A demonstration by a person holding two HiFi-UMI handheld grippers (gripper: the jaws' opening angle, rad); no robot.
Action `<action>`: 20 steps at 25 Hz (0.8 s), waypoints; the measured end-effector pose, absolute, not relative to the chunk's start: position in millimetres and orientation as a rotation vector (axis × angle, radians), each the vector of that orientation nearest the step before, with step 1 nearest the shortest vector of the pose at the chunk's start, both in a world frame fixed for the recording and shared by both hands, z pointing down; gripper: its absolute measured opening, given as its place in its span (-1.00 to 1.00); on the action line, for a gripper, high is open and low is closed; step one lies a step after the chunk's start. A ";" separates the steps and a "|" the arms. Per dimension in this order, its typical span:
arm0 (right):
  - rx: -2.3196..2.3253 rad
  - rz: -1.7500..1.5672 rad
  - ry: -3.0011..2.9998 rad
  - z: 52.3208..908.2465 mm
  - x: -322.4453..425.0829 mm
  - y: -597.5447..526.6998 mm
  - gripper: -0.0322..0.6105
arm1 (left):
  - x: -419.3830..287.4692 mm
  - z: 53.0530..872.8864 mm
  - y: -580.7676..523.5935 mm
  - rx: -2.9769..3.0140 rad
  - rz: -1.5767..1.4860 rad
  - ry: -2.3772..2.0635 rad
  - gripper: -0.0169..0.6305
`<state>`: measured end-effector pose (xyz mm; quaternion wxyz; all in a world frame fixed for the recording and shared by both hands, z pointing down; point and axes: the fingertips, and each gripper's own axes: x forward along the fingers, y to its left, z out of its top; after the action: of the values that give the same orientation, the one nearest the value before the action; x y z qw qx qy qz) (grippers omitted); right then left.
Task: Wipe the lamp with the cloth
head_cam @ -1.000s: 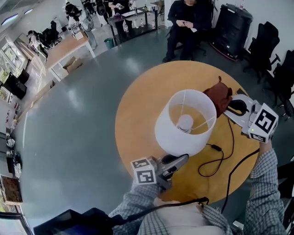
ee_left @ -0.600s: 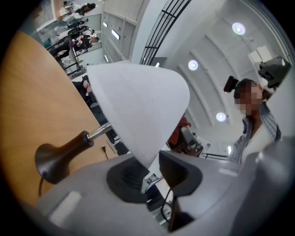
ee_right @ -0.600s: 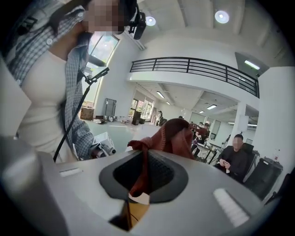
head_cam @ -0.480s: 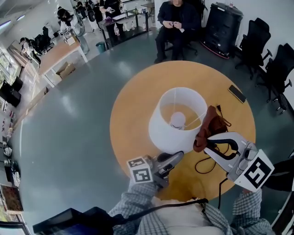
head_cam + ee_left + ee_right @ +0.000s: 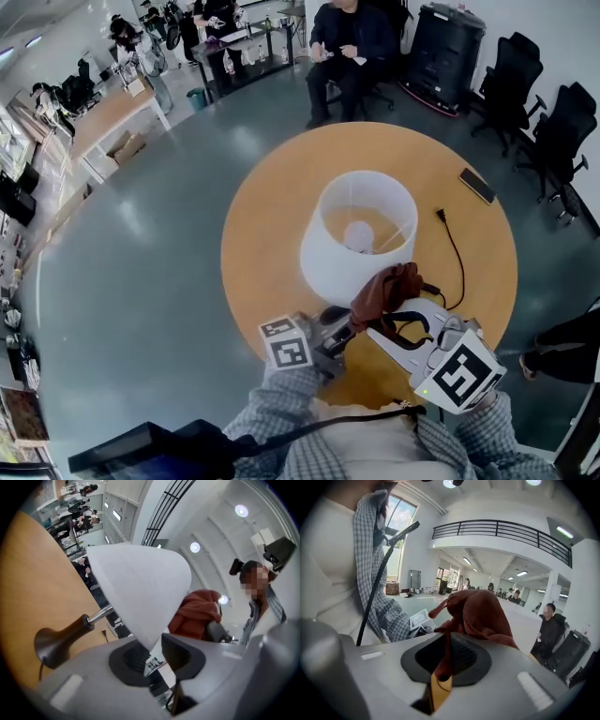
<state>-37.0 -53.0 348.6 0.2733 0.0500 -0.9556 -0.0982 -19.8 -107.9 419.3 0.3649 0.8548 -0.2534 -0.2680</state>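
The lamp stands mid-table with its white shade (image 5: 356, 234) open to the head camera and the bulb showing inside. My left gripper (image 5: 347, 332) is shut on the shade's near lower rim; in the left gripper view the rim (image 5: 140, 583) runs down between the pads of that gripper (image 5: 153, 652), with the dark brown lamp base (image 5: 56, 639) at left. My right gripper (image 5: 377, 324) is shut on a rust-brown cloth (image 5: 384, 289), which bunches against the shade's near side just right of the left gripper. The cloth (image 5: 478, 613) rises from the right gripper (image 5: 446, 660).
The round wooden table (image 5: 272, 216) also carries the lamp's black cord (image 5: 457, 258) and a phone (image 5: 476, 185) at the far right. A seated person (image 5: 342, 42), a black bin (image 5: 442, 42) and office chairs (image 5: 562, 141) stand beyond the table.
My right gripper has carried the cloth from the shade's far right round to its near side, close to the left gripper. The left gripper has kept its hold on the rim.
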 end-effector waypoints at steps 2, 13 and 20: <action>0.142 -0.197 -2.567 363.1 -38.4 -50.7 -0.80 | -18.8 419.8 -108.6 2.200 -0.685 -0.647 -0.71; 0.350 -0.209 -2.809 262.9 -69.3 -48.9 -0.80 | -15.8 421.6 -107.6 2.204 -0.684 -0.647 -0.71; 0.382 -0.439 -2.672 263.2 -120.3 -67.9 -0.80 | -13.7 423.0 -108.6 2.211 -0.687 -0.658 -0.71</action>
<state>-120.3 -67.9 263.2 0.2021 0.1367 -0.9569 -0.1573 -13.7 -108.6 423.0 0.3590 0.8574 -0.2552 -0.2663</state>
